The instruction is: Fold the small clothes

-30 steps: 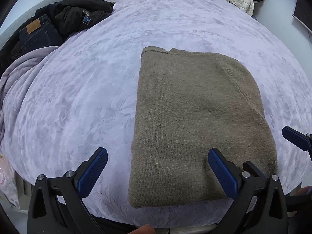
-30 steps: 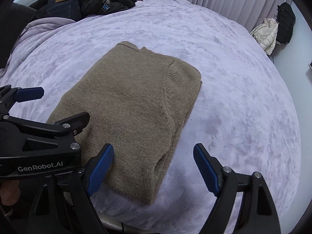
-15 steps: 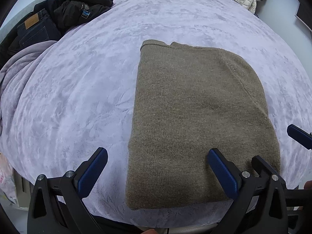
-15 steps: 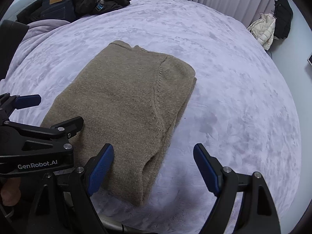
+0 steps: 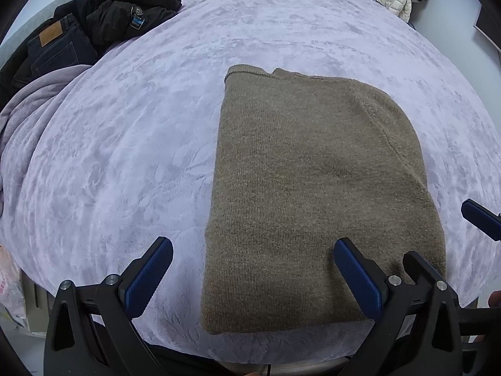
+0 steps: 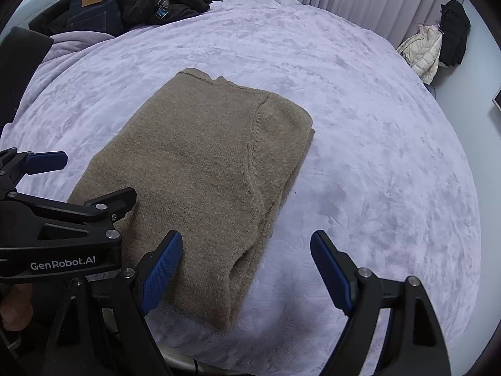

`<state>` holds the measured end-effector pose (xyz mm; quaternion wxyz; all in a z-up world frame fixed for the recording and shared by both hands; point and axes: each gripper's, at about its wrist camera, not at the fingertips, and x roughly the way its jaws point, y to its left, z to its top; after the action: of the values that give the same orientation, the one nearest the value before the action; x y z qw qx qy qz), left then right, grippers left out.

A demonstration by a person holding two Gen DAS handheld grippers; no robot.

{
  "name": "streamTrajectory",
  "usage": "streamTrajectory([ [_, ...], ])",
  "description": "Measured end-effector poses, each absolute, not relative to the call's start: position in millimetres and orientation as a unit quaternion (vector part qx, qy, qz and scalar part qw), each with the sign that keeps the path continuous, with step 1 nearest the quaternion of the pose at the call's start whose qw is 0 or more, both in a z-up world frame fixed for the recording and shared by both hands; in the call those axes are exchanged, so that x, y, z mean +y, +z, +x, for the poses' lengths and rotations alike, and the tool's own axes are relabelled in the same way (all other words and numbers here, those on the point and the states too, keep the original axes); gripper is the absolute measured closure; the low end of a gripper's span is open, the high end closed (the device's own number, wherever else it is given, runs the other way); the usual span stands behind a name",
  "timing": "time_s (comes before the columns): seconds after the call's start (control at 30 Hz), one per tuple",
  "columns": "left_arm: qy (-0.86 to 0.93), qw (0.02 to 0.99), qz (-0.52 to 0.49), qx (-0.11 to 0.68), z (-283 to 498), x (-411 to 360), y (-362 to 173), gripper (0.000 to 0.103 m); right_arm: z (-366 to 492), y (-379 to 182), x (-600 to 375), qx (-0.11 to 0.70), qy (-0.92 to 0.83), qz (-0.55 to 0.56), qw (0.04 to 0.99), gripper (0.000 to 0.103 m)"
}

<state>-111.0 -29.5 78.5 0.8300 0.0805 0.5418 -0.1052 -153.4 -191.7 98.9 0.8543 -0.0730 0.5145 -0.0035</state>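
Observation:
A tan knitted sweater (image 5: 313, 188) lies folded into a rectangle on the lavender bed cover (image 5: 141, 156); it also shows in the right wrist view (image 6: 213, 181). My left gripper (image 5: 250, 275) is open and empty, held above the sweater's near left edge. My right gripper (image 6: 244, 272) is open and empty, above the sweater's near right corner. The left gripper's body (image 6: 62, 219) shows at the left of the right wrist view. One blue pad of the right gripper (image 5: 480, 219) shows at the right edge of the left wrist view.
A pile of dark jeans and a black jacket (image 5: 94, 31) lies at the bed's far left; it also shows in the right wrist view (image 6: 131, 3). A white puffer jacket (image 6: 422, 53) and a black coat (image 6: 454, 31) hang at the far right. The bed's near edge is just below the grippers.
Both grippers have drawn back a little and risen, so the sweater sits slightly farther away. The sweater has not moved. Both grippers stay open.

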Motion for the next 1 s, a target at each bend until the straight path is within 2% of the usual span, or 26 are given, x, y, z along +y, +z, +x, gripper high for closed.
streamTrajectory([
  [1.0,-0.098,0.833,0.111,0.533,-126.4,-58.7,86.4,0.000,-170.1,104.5,-220.5,0.489,0.007,-0.050,0.871,0.017],
])
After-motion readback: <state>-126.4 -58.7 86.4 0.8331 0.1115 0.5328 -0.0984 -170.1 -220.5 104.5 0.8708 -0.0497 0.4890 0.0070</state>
